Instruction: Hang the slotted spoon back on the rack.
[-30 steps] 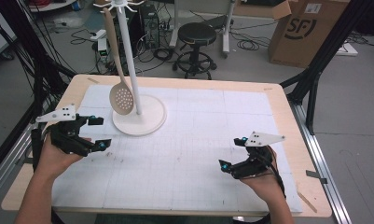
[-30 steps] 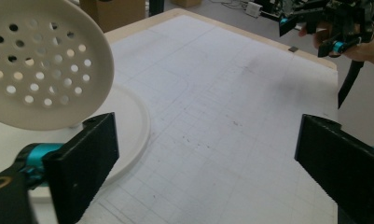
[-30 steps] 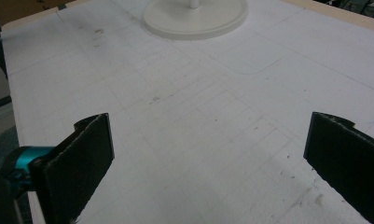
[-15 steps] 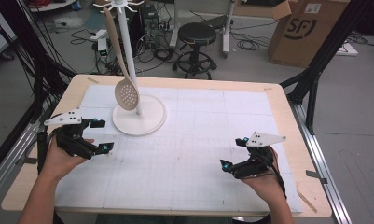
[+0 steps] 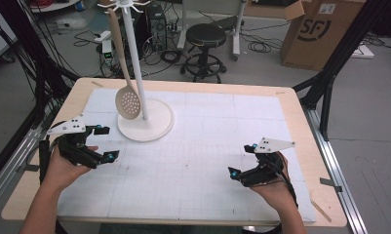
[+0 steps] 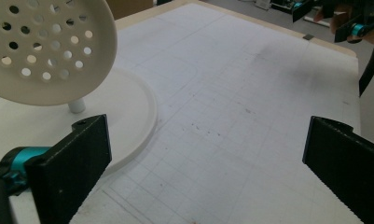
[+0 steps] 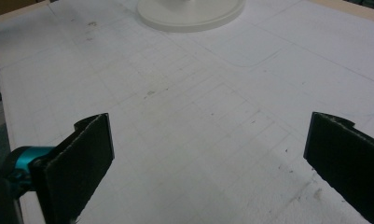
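Note:
A cream slotted spoon (image 5: 127,103) hangs by its handle from a white hook stand (image 5: 151,124) at the back left of the white mat (image 5: 207,146). My left gripper (image 5: 107,142) hovers just left of the stand's round base, a little short of the spoon. Its jaws have just been opening and stand open with nothing between them. In the left gripper view the spoon's perforated bowl (image 6: 45,51) hangs ahead and to the left of my left gripper (image 6: 208,158). My right gripper (image 5: 243,159) is low over the mat's right side, open and empty (image 7: 208,158).
The wooden table edge (image 5: 305,126) frames the mat. Black frame posts (image 5: 329,83) stand at the table's corners. A stool (image 5: 206,39) and a cardboard box (image 5: 315,29) are on the floor behind. The stand's base (image 7: 189,11) lies far ahead of the right gripper.
My left gripper has slipped slightly back toward the near edge, away from the spoon. The spoon's bowl has swayed a little. My right gripper has not moved.

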